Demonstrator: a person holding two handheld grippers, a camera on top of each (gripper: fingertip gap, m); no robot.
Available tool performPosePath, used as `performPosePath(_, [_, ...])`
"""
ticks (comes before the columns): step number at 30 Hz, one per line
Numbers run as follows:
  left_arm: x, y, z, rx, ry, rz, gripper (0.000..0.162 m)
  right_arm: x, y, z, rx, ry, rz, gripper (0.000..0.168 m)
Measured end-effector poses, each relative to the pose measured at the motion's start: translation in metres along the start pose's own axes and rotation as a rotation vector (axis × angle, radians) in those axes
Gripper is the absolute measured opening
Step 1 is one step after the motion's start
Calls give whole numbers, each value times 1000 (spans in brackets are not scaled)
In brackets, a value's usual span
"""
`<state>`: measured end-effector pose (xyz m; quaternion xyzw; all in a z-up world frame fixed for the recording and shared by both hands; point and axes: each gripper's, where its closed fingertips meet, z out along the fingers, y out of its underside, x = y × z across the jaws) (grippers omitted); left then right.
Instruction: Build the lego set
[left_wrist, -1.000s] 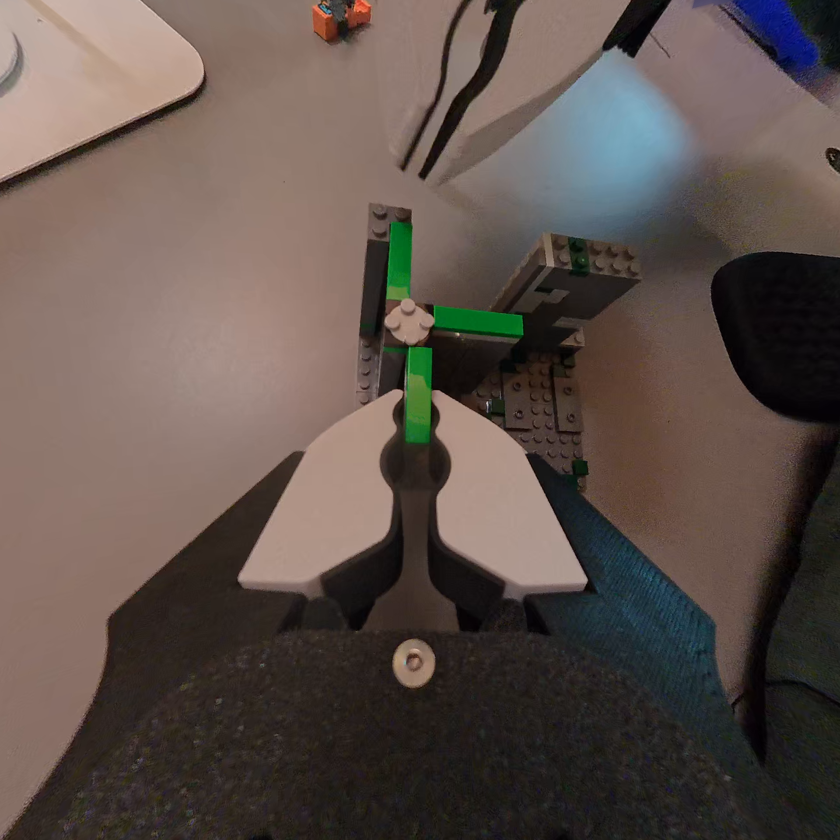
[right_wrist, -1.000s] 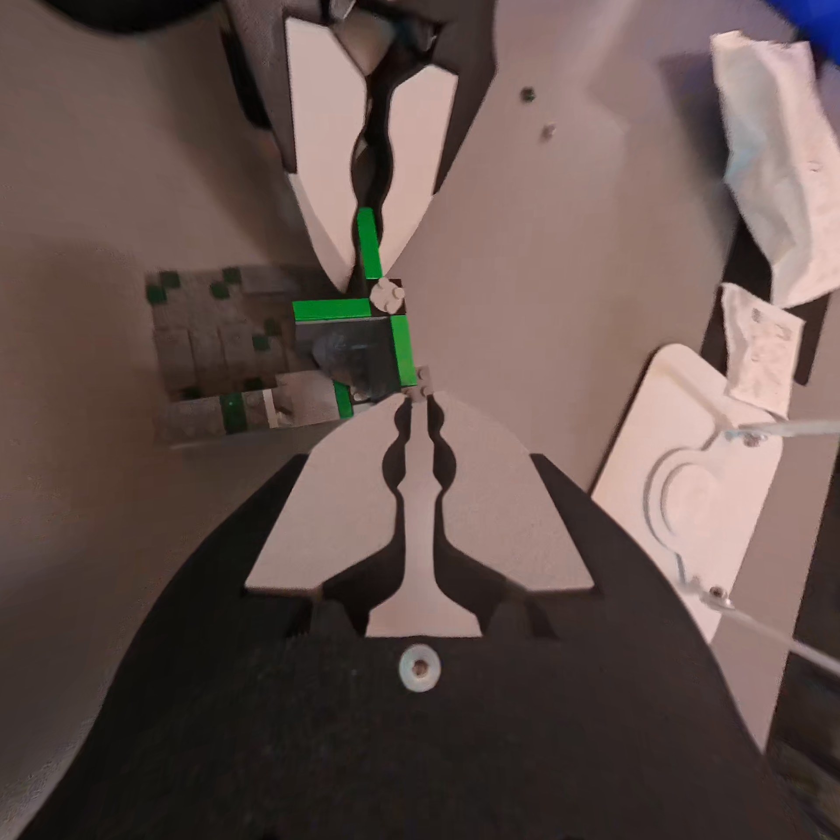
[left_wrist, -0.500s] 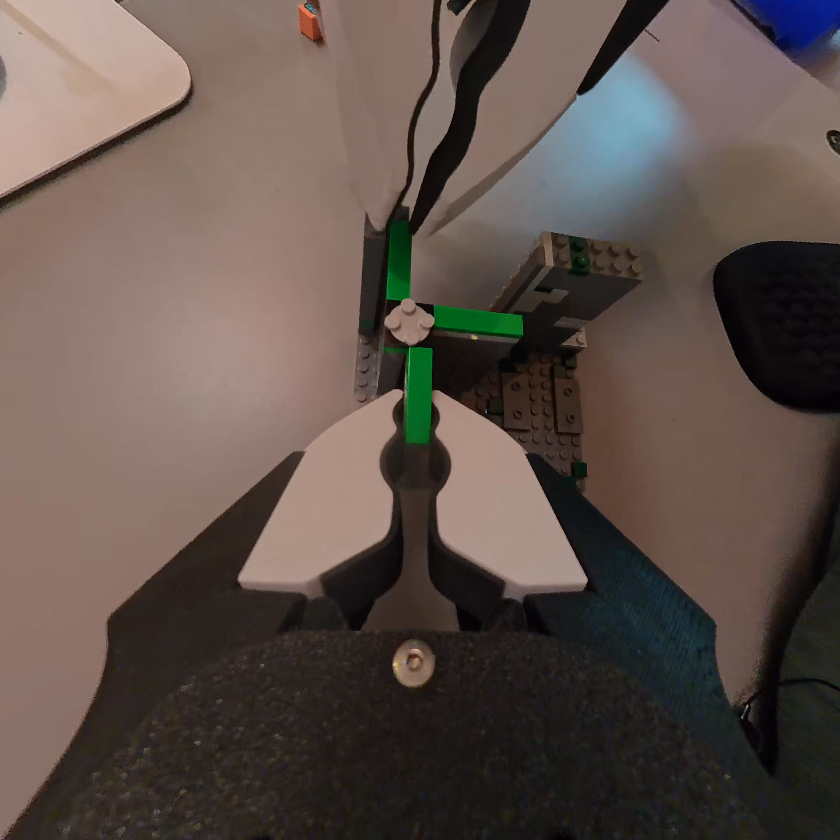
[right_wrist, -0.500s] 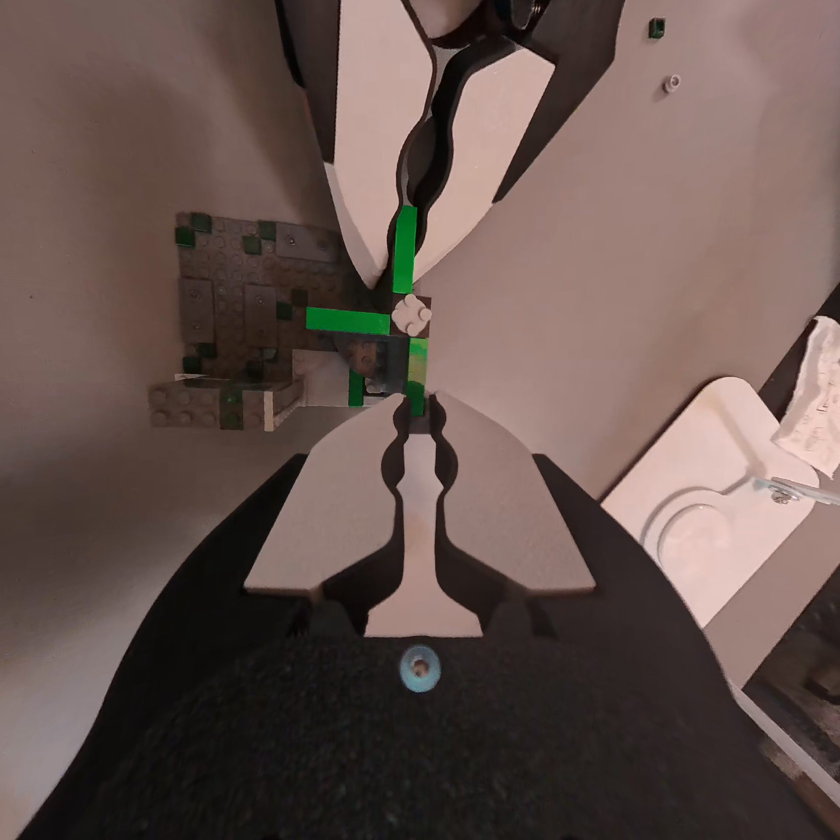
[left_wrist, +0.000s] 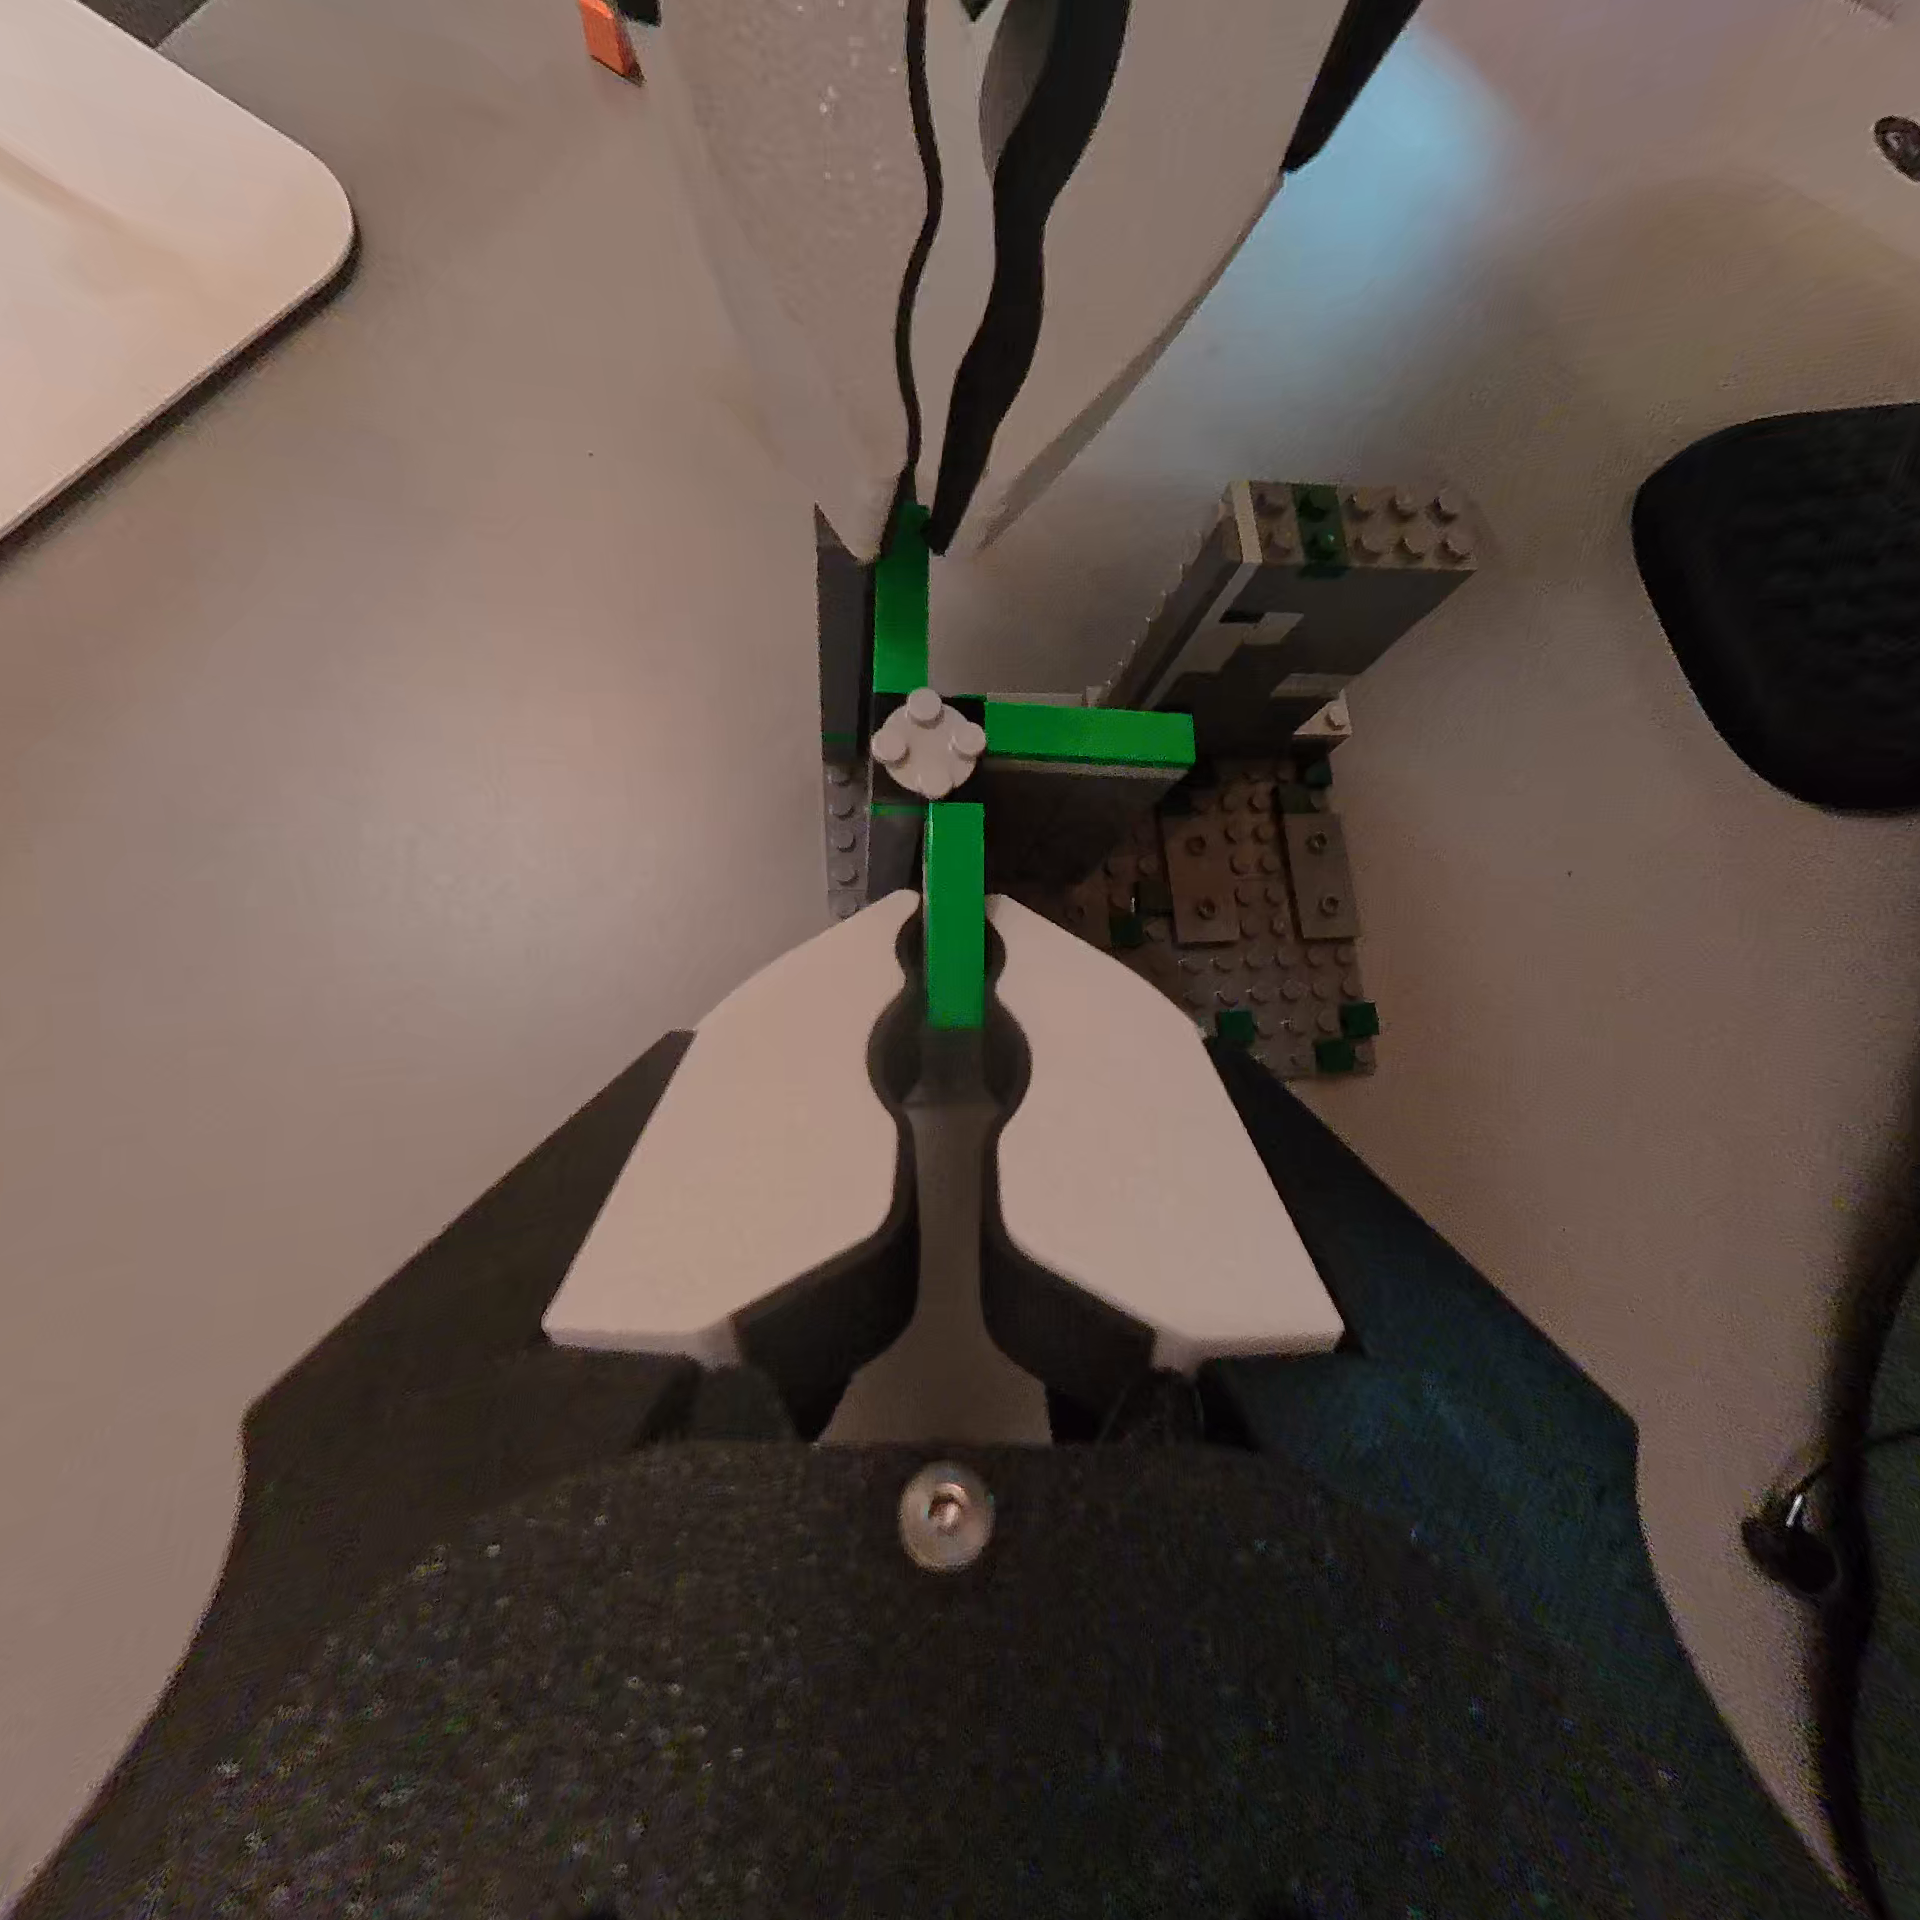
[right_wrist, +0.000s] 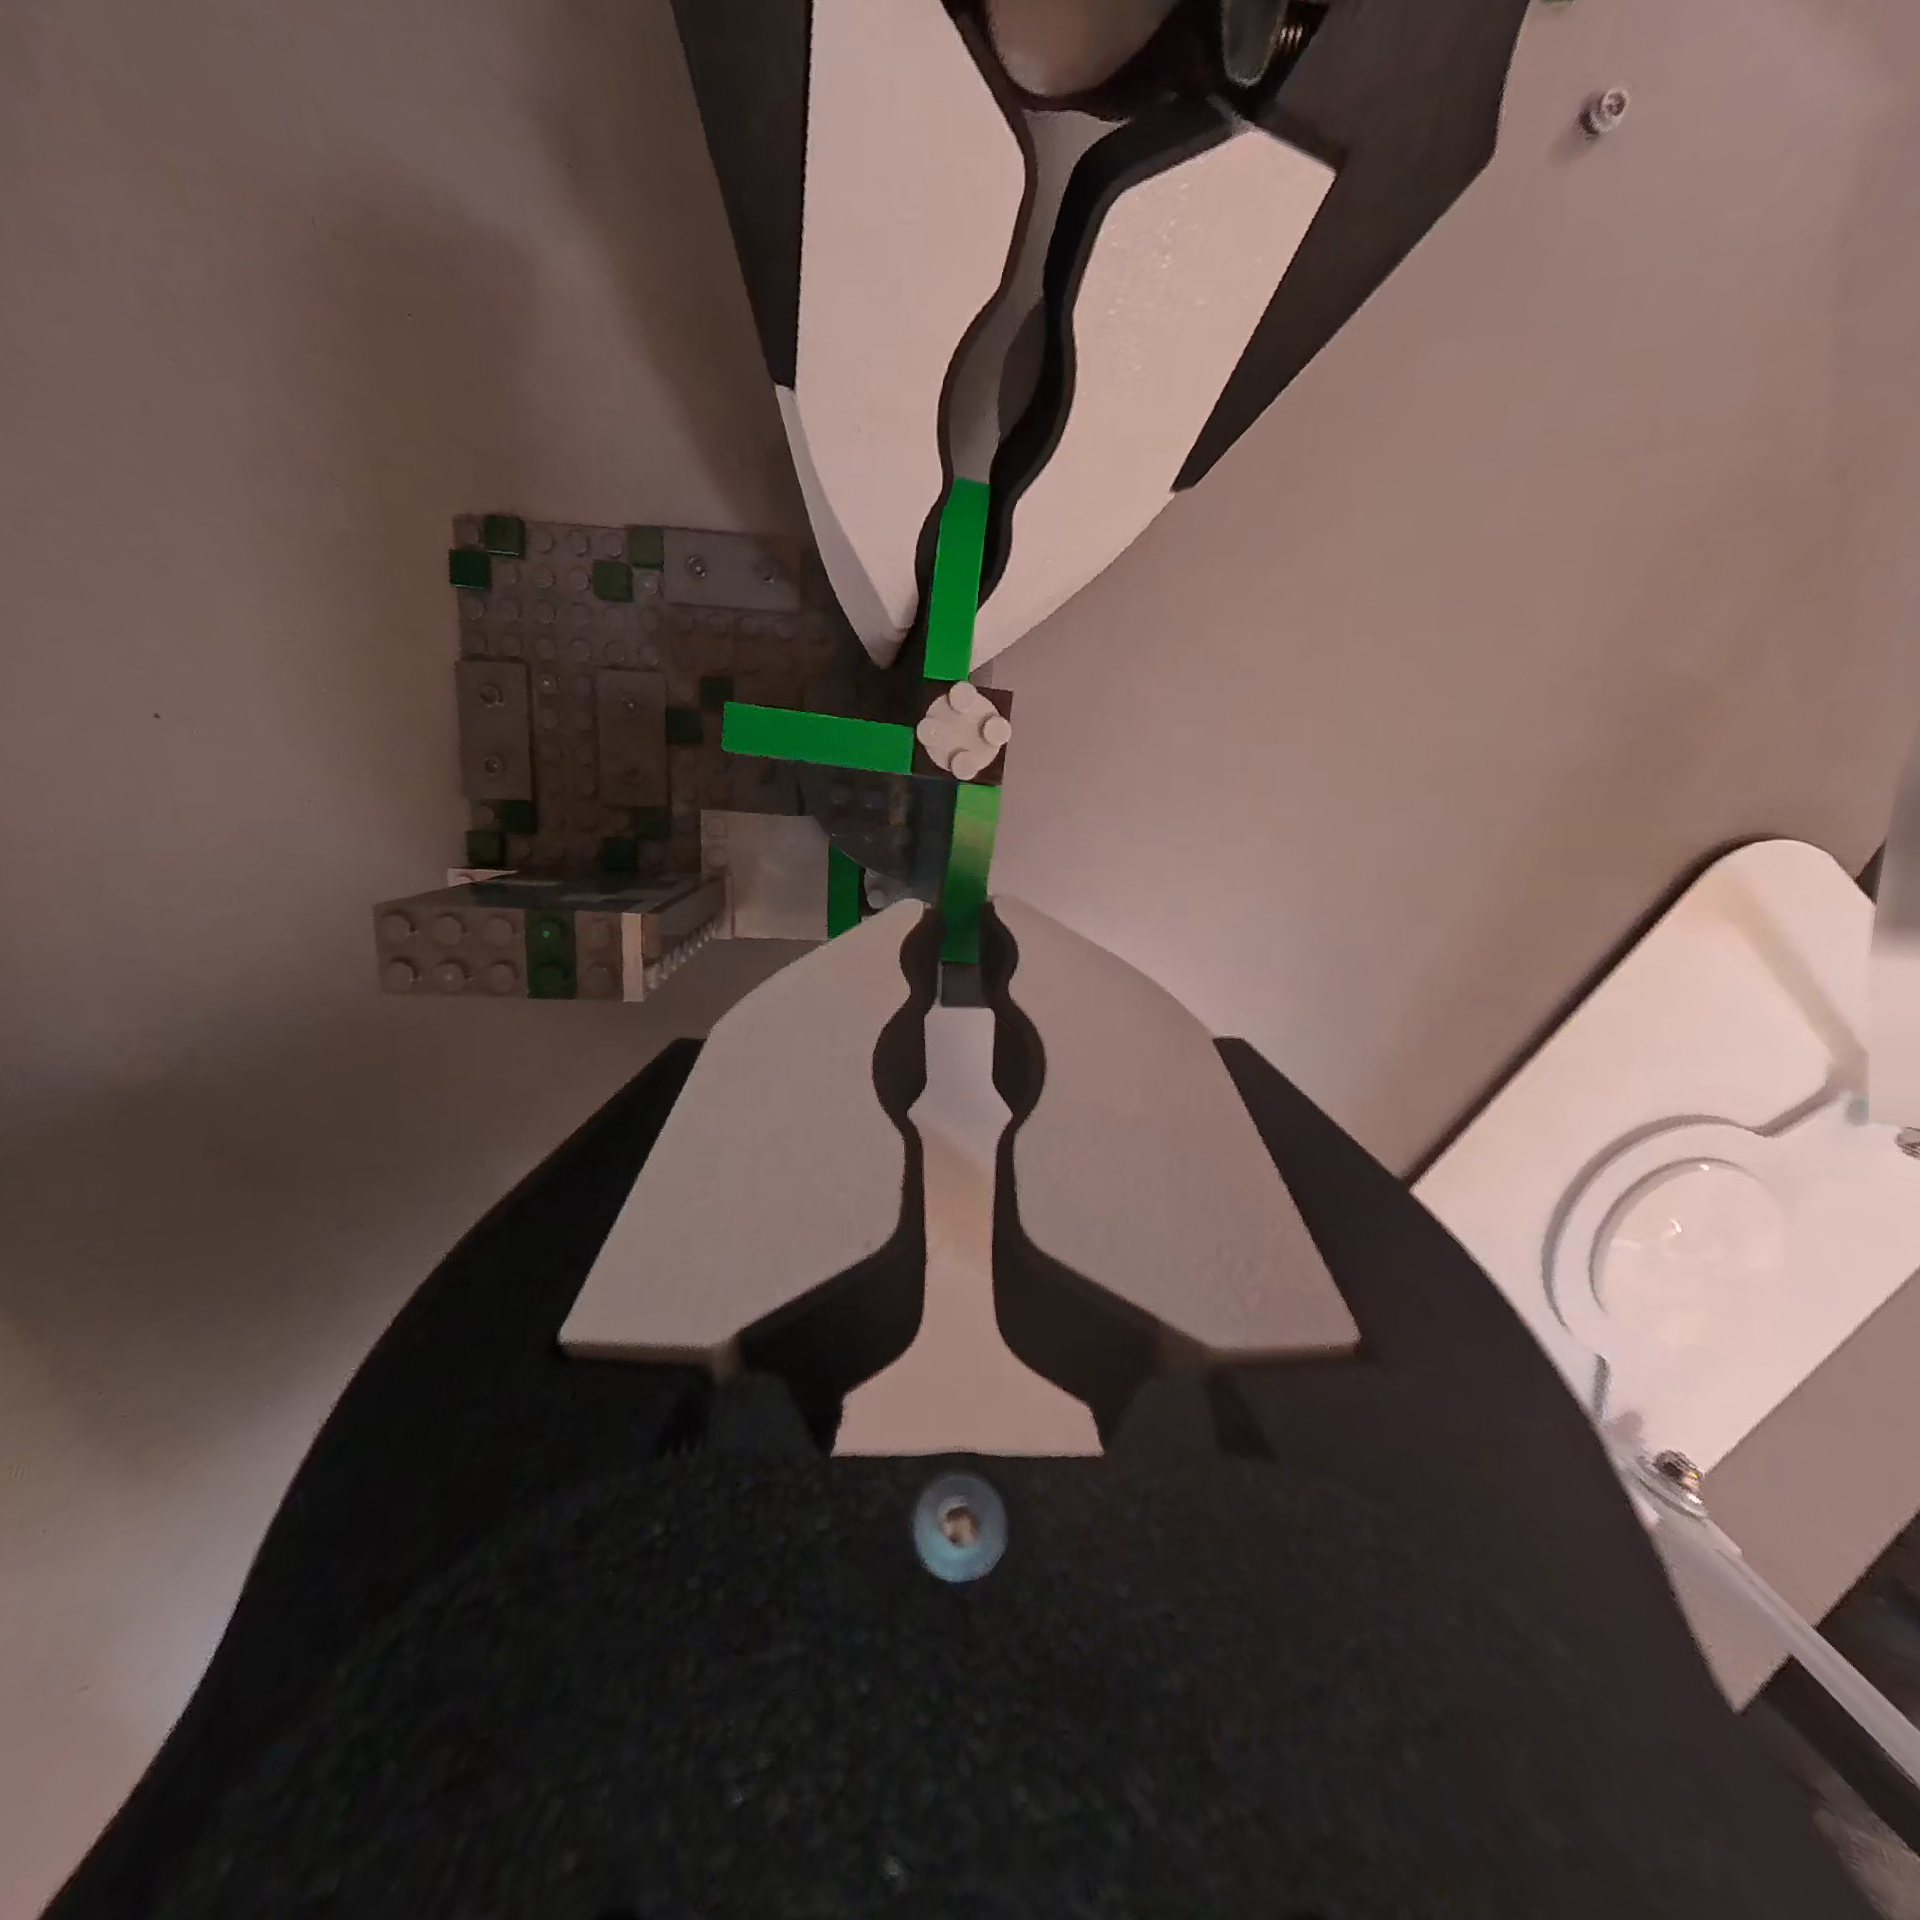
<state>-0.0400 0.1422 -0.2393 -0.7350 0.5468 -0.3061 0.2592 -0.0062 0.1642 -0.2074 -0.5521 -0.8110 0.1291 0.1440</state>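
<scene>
The lego build stands on a grey studded baseplate (left_wrist: 1278, 997), also in the right wrist view (right_wrist: 582, 665). Three bright green strips meet at a round light-grey stud piece (left_wrist: 928, 744) (right_wrist: 966, 730). My left gripper (left_wrist: 956, 904) is shut on the near green strip (left_wrist: 956, 935); in the right wrist view it (right_wrist: 940, 649) comes in from the top. My right gripper (right_wrist: 956, 909) has its tips closed around the end of the opposite green strip (right_wrist: 961, 873); in the left wrist view it (left_wrist: 914, 535) comes in from above. A grey brick block (left_wrist: 1340, 540) stands at the plate's edge.
A white tray (left_wrist: 135, 260) lies far left, with an orange piece (left_wrist: 613, 47) beyond it. A black chair part (left_wrist: 1787, 603) is on the right. A white holder with a clear dome (right_wrist: 1662, 1195) sits right of my right gripper. A small loose piece (right_wrist: 1605, 104) lies far off. Some 6 cm of space lies between my two pairs of fingers. The grey brick block (left_wrist: 1340, 540) lies around 7 cm away from my right fingertips. My right wrist view (right_wrist: 535, 925) looks at it from another angle.
My right gripper has moved in toward the build until its tips took the far green strip's end between them. My left gripper has held its green strip still.
</scene>
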Motion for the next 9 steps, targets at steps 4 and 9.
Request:
performPosePath(4, [4, 2, -5, 16, 42, 13, 5, 1, -4, -5, 32, 11, 14, 8])
performPosePath(9, [6, 5, -19, 68, 73, -7, 5, 8, -3, -26, 121, 80, 50, 8])
